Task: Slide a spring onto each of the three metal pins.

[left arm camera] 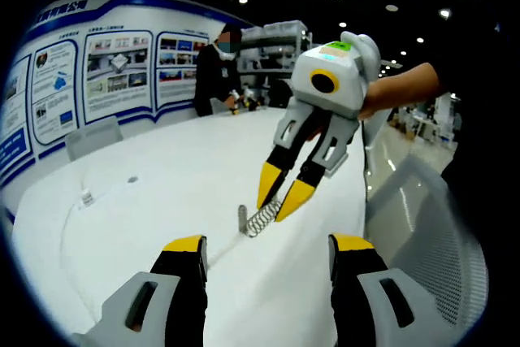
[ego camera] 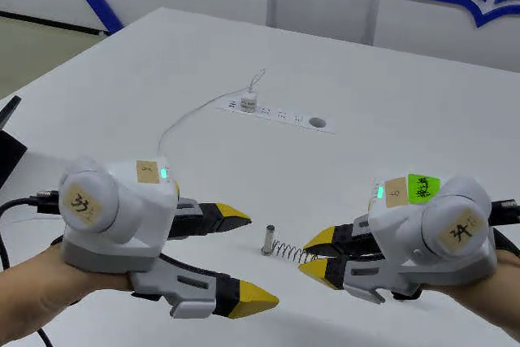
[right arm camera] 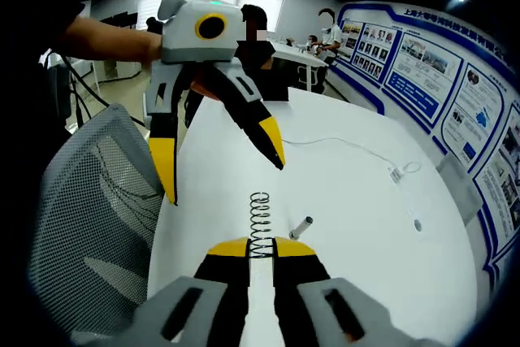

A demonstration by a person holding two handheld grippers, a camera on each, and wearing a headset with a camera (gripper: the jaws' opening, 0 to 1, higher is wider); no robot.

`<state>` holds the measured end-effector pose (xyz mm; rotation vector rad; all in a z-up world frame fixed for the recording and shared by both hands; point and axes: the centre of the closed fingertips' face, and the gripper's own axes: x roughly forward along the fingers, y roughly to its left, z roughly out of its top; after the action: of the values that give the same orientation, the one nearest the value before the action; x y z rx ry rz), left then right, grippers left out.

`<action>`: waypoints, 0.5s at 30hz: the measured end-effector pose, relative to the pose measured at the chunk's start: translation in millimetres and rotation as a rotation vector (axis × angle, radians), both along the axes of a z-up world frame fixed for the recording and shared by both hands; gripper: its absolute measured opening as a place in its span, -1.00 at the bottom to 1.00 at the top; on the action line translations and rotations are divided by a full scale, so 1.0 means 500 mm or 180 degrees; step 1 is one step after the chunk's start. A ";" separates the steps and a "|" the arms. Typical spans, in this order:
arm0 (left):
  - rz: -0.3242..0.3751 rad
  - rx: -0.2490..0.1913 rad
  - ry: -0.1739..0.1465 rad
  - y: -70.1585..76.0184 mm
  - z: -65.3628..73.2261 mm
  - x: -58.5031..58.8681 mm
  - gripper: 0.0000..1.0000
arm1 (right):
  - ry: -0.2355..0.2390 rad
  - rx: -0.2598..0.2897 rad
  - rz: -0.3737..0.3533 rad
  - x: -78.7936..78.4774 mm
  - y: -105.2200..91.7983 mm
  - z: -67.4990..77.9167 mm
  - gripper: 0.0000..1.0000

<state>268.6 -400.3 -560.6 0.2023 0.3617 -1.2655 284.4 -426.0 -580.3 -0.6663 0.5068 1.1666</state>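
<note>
- The white counter (ego camera: 341, 54) carries everything. The work sits close to its near edge, about midway along, and a power strip (ego camera: 268, 111) lies farther in toward the middle.
- My left claw (ego camera: 244, 256) hangs on the left side of the work, jaws spread wide and holding nothing.
- My right claw (ego camera: 317, 256) sits on the right side, jaws drawn narrow and pinching one end of the spring (ego camera: 286, 249).
- The spring reaches out from that claw low over the counter. Its long axis runs toward my left claw, and its free end points at the pin (ego camera: 268, 240).
- The pin is a short metal stub between my two claws, just beside the spring's free end; I cannot tell whether they touch. It seems to stand on end, so its axis crosses the spring's. I judge the open left claw is placed to hold it while I line the coil's mouth up.
</note>
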 end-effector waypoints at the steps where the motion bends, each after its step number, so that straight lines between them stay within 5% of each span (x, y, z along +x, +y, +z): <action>1: -0.0023 -0.0004 -0.0035 -0.005 0.005 -0.003 0.22 | -0.0012 0.0017 0.0006 -0.004 -0.002 0.005 -0.80; 2: -0.0034 0.0018 -0.0260 -0.008 0.013 0.004 0.17 | -0.0023 0.0045 0.0028 -0.011 -0.004 0.013 -0.80; 3: -0.0029 0.0042 -0.0319 -0.009 0.015 0.006 0.08 | -0.0035 0.0060 0.0039 -0.015 -0.005 0.017 -0.80; 6: -0.0057 -0.0061 -0.0171 -0.018 0.018 -0.004 -0.19 | -0.0072 0.0095 0.0088 -0.028 -0.009 0.026 -0.79; 15: -0.0198 -0.0174 -0.0176 -0.041 0.028 -0.030 -0.35 | -0.0131 0.0194 0.0261 -0.070 0.001 0.051 -0.79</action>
<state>253.6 -421.0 -546.4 0.2030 0.2748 -1.3268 249.4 -425.4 -554.7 -0.6623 0.4108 1.2379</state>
